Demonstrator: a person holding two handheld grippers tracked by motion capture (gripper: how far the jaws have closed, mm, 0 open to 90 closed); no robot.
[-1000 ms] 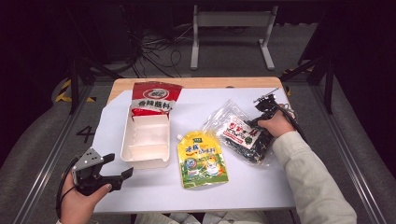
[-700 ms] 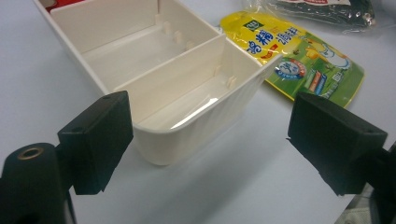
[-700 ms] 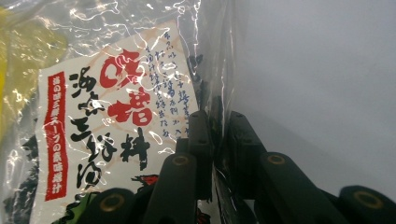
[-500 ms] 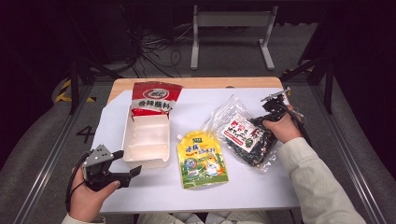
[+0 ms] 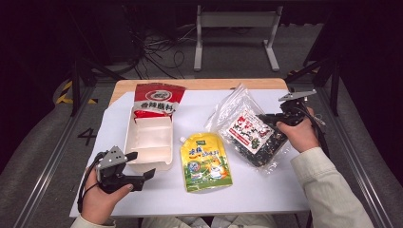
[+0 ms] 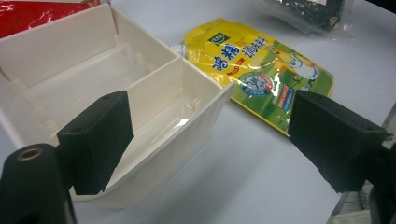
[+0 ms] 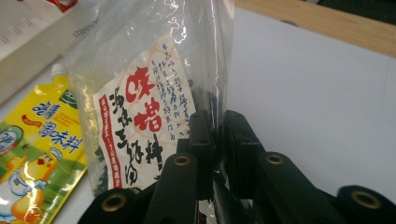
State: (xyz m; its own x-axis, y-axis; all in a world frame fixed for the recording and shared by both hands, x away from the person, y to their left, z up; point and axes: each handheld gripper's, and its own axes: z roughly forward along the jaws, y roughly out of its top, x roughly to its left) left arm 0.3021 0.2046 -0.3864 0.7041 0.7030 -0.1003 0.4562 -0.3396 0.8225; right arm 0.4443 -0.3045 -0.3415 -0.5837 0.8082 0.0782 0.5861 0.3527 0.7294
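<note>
My right gripper (image 5: 274, 119) (image 7: 216, 135) is shut on the edge of a clear bag of dark seaweed with a white and red label (image 5: 251, 133) (image 7: 140, 112); the bag hangs tilted, lifted off the white table cover at the right. A yellow spouted pouch (image 5: 206, 161) (image 6: 261, 70) (image 7: 32, 154) lies flat in the middle. Left of it stands a white two-compartment box (image 5: 149, 140) (image 6: 93, 84), empty. My left gripper (image 5: 141, 165) (image 6: 210, 140) is open, low at the front left, its jaws straddling the box's near corner without touching it.
A red sauce packet (image 5: 156, 99) lies behind the box at the back left. The white cover (image 5: 266, 190) spreads over a wooden table (image 5: 199, 84). Beyond the table, dark floor with cables and a metal stand (image 5: 237, 28).
My right gripper has risen and moved right, lifting the seaweed bag's edge with it. My left gripper has moved right toward the box's front corner.
</note>
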